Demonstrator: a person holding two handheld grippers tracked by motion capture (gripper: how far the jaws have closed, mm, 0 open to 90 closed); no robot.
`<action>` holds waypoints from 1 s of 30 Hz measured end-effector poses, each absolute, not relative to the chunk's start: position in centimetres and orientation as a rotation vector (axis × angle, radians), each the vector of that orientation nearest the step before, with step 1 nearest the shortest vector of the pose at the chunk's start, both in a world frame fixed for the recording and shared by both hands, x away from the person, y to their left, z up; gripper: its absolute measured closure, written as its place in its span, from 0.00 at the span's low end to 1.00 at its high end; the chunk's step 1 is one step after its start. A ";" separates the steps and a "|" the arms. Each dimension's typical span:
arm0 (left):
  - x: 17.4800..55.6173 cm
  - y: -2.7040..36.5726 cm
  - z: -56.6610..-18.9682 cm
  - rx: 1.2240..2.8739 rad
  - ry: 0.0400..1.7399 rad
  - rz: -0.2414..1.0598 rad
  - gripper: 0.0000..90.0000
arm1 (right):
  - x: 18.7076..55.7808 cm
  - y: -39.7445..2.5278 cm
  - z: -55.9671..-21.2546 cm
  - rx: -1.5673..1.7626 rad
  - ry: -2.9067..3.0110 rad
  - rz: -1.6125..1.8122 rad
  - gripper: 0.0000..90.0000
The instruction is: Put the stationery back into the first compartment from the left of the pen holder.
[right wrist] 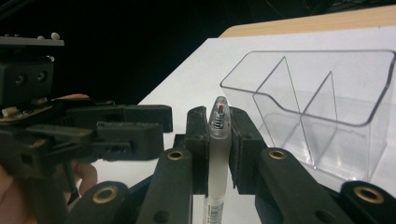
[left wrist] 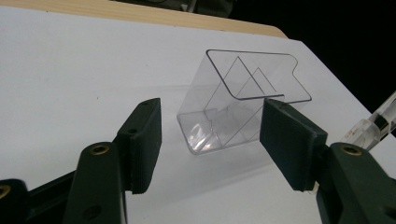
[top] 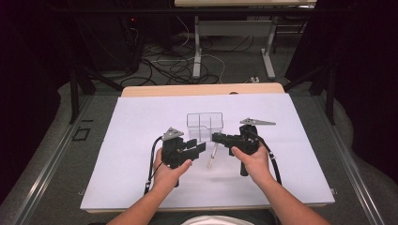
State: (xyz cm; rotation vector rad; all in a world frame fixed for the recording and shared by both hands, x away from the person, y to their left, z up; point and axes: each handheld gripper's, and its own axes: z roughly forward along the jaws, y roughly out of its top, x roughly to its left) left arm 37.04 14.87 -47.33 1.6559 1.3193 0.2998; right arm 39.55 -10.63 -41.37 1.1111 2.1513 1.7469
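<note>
A clear plastic organizer [top: 205, 125] with inner dividers stands on the white table near its middle. My right gripper [top: 217, 138] is shut on a translucent pen [right wrist: 218, 140]; the pen [top: 212, 157] hangs down from the jaws just in front of the organizer [right wrist: 322, 116]. My left gripper [top: 199, 147] is open, left of the pen, with nothing between its pads. In the left gripper view, the organizer [left wrist: 243, 102] lies just beyond the open jaws and the pen [left wrist: 373, 126] shows at the right edge. The left gripper [right wrist: 140, 128] also appears in the right gripper view.
The white table top [top: 141, 122] has room to the left, right and front of the grippers. A wooden edge [top: 202, 89] runs along the back. Beyond it are cables [top: 173, 65] and table legs [top: 197, 47] on the floor.
</note>
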 end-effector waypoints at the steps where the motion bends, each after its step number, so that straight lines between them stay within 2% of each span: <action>1: 37.0 14.9 -47.3 1.656 1.319 0.300 0.44 | 39.5 -10.6 -41.4 1.111 2.151 1.747 0.89; 4: 37.1 14.9 -47.3 1.640 1.324 0.301 0.44 | 39.5 -10.6 -41.4 1.111 2.151 1.747 0.89; 8: 37.3 15.2 -47.1 1.628 1.329 0.316 0.38 | 40.0 -10.1 -40.5 1.075 2.147 1.723 0.89; 12: 37.5 15.6 -47.0 1.644 1.337 0.388 0.36 | 40.5 -9.5 -40.0 1.068 2.127 1.706 0.89; 18: 37.7 16.0 -47.2 1.657 1.358 0.399 0.32 | 41.4 -9.1 -39.6 1.059 2.105 1.672 0.89; 30: 38.3 16.7 -47.8 1.627 1.382 0.465 0.18 | 43.1 -8.8 -39.2 1.077 2.044 1.635 0.89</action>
